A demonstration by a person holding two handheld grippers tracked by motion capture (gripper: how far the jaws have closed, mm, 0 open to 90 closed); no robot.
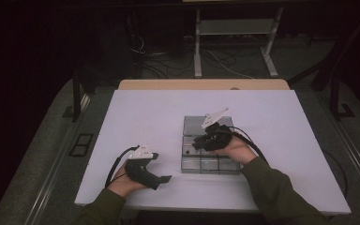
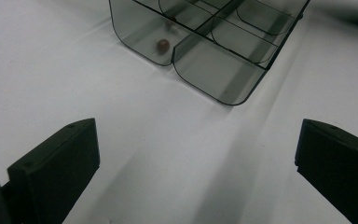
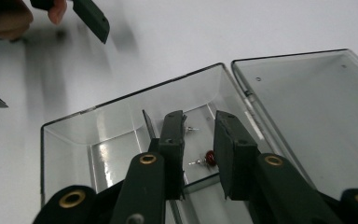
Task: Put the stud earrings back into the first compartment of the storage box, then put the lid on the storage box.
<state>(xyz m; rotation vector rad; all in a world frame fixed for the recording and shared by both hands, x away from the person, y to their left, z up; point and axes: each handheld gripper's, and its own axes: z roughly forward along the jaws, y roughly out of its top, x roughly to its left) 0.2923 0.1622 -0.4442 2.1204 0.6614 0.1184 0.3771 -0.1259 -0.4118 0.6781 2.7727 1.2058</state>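
Tongs right (image 3: 199, 154): slightly apart over red-beaded pin (image 3: 208, 157) in clear box (image 3: 65, 140) | tongs left (image 2: 191, 177): wide open, empty

Clear plastic box on a matt white table

The box (image 3: 135, 116) is smoky see-through plastic, smooth and glossy, with light glinting off its floor and thin dividers; its open lid (image 3: 307, 112) has the same finish. Inside lies an earring (image 3: 207, 158), a shiny dark red bead on a bright metal pin. The table (image 1: 145, 117) is smooth, matt white. The right gripper (image 3: 199, 140) has matt black plastic jaws with brass-coloured rivets; the left gripper (image 2: 191, 163) looks the same matt black. The sleeve (image 1: 281, 192) is dull olive cloth.
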